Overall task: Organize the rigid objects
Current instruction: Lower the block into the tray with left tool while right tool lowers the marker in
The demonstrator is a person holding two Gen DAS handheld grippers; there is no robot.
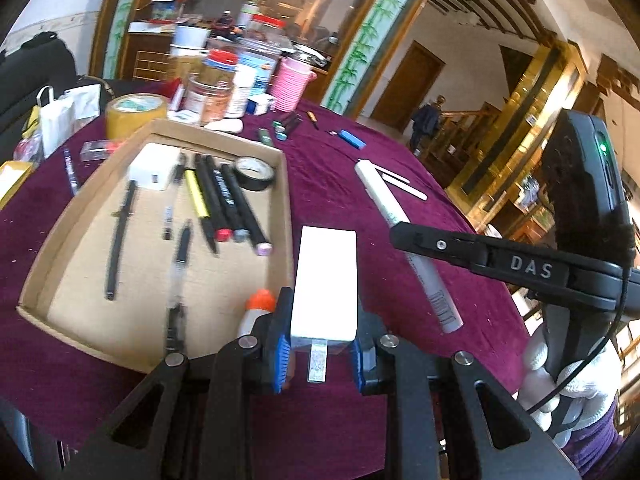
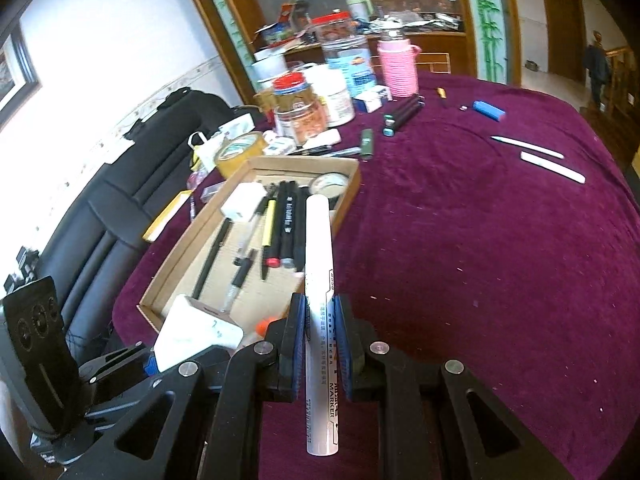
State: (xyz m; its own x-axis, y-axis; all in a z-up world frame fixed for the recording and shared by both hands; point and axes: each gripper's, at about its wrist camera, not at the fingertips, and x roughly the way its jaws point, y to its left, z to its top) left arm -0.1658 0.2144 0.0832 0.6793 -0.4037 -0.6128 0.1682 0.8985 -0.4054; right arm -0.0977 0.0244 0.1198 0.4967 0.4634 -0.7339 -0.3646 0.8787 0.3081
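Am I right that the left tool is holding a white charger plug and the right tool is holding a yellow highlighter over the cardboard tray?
Not quite: the right tool grips a white marker, as the right wrist view shows. The left tool does hold the white charger plug by the cardboard tray.

A purple tablecloth (image 2: 480, 240) covers the round table. At its far edge stand a pink ribbed container (image 1: 290, 86), 2 clear jars with red lids (image 2: 294, 108), and a roll of tan packing tape (image 1: 136, 114). A black sofa (image 2: 120, 184) sits beside the table, with a bamboo-painted mirror frame (image 1: 370, 40) behind.
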